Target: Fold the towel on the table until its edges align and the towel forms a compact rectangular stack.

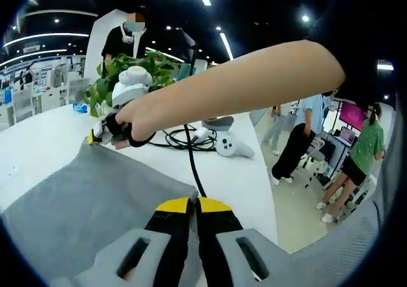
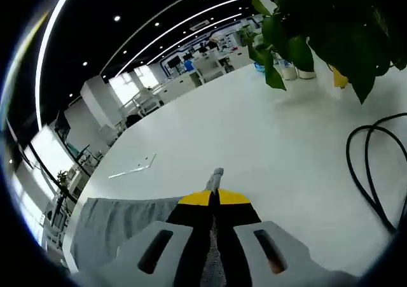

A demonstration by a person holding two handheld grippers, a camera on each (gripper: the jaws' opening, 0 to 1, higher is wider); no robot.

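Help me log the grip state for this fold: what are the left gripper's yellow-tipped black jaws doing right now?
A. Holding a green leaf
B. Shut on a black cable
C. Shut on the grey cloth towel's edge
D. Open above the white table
C: in the left gripper view the left gripper has its jaws pressed together on a corner of the grey cloth towel, which lies on the white table.

no text, label, brand, number or sign can be read in either view.

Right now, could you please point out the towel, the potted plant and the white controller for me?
towel (image 1: pixel 82 201): left gripper view, on its flat grey middle.
potted plant (image 2: pixel 331 26): right gripper view, on its dark green leaves.
white controller (image 1: pixel 230 147): left gripper view, on its rounded body.
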